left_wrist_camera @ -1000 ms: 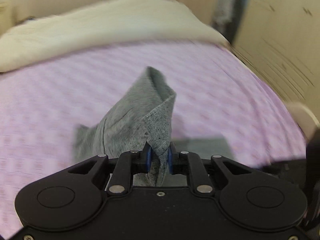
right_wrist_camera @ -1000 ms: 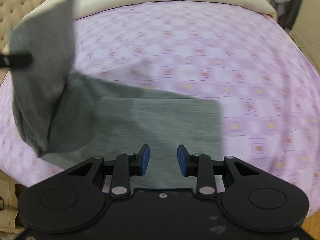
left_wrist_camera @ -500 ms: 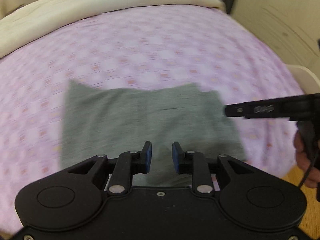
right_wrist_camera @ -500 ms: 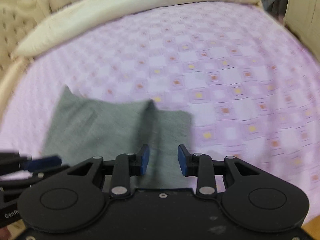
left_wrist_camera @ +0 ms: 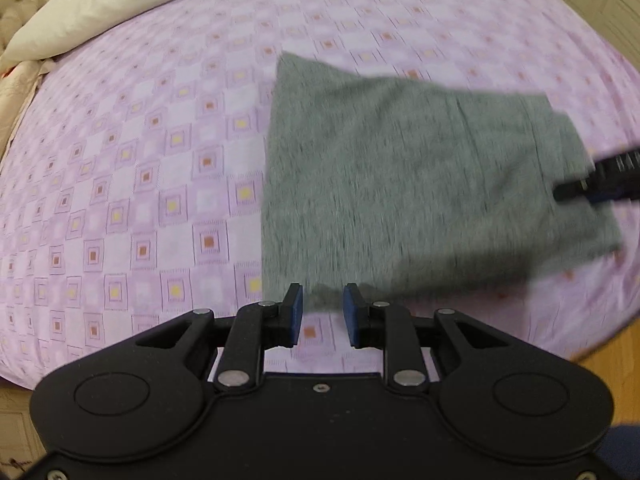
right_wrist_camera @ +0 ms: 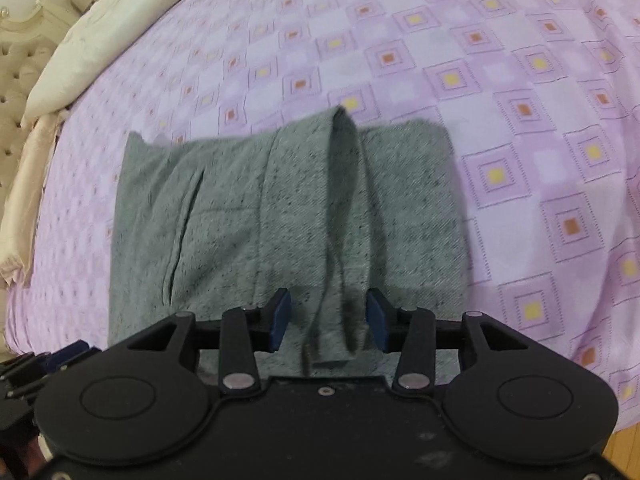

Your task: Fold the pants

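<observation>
Grey pants (left_wrist_camera: 400,180) lie folded in a rough rectangle on the purple checked bedspread (left_wrist_camera: 140,160). My left gripper (left_wrist_camera: 322,300) is open just above the near left corner of the pants, with nothing between its pads. In the right wrist view the pants (right_wrist_camera: 240,220) show a raised ridge of cloth running toward me. My right gripper (right_wrist_camera: 328,304) points down over the near edge and its jaws are opening. The ridge stands loose between the pads, which do not press on it. The right gripper's tip (left_wrist_camera: 592,184) shows over the far right corner of the pants.
A cream duvet (left_wrist_camera: 100,8) lies along the far side of the bed, with a tufted headboard (right_wrist_camera: 16,68) beyond it. Wooden floor (left_wrist_camera: 600,340) shows past the near right edge. The left gripper (right_wrist_camera: 40,364) is at the lower left of the right wrist view.
The left gripper has let go of the grey cloth it held up, and the pants now lie flat. Both grippers have tilted down and sunk toward the bed. The right jaws stand wider.
</observation>
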Motion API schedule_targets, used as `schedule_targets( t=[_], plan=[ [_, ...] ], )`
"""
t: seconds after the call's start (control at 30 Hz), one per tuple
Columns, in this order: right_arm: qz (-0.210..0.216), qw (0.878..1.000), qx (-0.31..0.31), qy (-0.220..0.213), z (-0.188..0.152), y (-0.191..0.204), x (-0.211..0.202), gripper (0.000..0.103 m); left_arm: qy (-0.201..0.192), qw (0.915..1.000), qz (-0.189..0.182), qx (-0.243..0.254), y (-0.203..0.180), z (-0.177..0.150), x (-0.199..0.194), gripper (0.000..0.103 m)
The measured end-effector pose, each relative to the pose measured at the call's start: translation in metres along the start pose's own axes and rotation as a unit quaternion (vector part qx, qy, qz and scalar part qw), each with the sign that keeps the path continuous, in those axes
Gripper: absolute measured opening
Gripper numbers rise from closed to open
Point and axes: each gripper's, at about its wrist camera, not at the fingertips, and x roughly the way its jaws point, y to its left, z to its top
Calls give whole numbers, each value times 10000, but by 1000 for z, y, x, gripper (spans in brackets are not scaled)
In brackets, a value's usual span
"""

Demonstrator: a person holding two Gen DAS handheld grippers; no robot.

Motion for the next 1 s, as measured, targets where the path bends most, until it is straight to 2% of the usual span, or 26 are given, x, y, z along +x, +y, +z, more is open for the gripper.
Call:
schedule_targets(
  t=[0.03,0.1,0.13,0.2,0.33,0.47,0.57,0.63,0.77,0.83,0.87,0.93,1.0],
  plan=[
    [36,9999,-73,-70,-1,3,0,45,44,9999,-16,91,-2,-4,1,33],
    [10,9991,-409,-105,-4,16,-4,16,80,9997,-57,202,-7,-11,-1,33],
    [-198,9972,-712,-140,-3,26,-8,6,70,9996,-115,240,-11,-13,-1,33],
    [-140,9941,-1040,-259,-1,37,-21,6,30,9991,-287,309,-21,-15,-2,33],
    [369,9924,-1003,-610,12,47,-63,6,-203,9967,-555,562,-49,-14,-2,33],
    [665,9891,-1004,-844,28,51,-87,6,-531,9941,-549,770,-74,-6,3,33],
    [534,9849,-1289,-1028,32,52,-101,1,-522,9939,-386,890,-89,1,16,34],
    [327,9829,-1375,-1182,31,43,-110,1,-429,9950,-227,873,-90,2,27,36],
    [121,9915,-1003,-820,38,9,-97,4,125,9988,31,479,-74,-3,53,35],
    [121,9935,-891,-694,37,-3,-84,17,279,9987,182,399,-67,-9,60,35],
    [124,9943,-820,-667,35,-7,-76,32,308,9987,178,364,-63,-10,62,35],
    [105,9961,-676,-563,28,-10,-61,36,334,9989,189,271,-59,-11,61,35],
    [145,9977,-606,-258,25,-11,-42,37,325,9988,298,232,-58,-8,60,35]
  ],
)
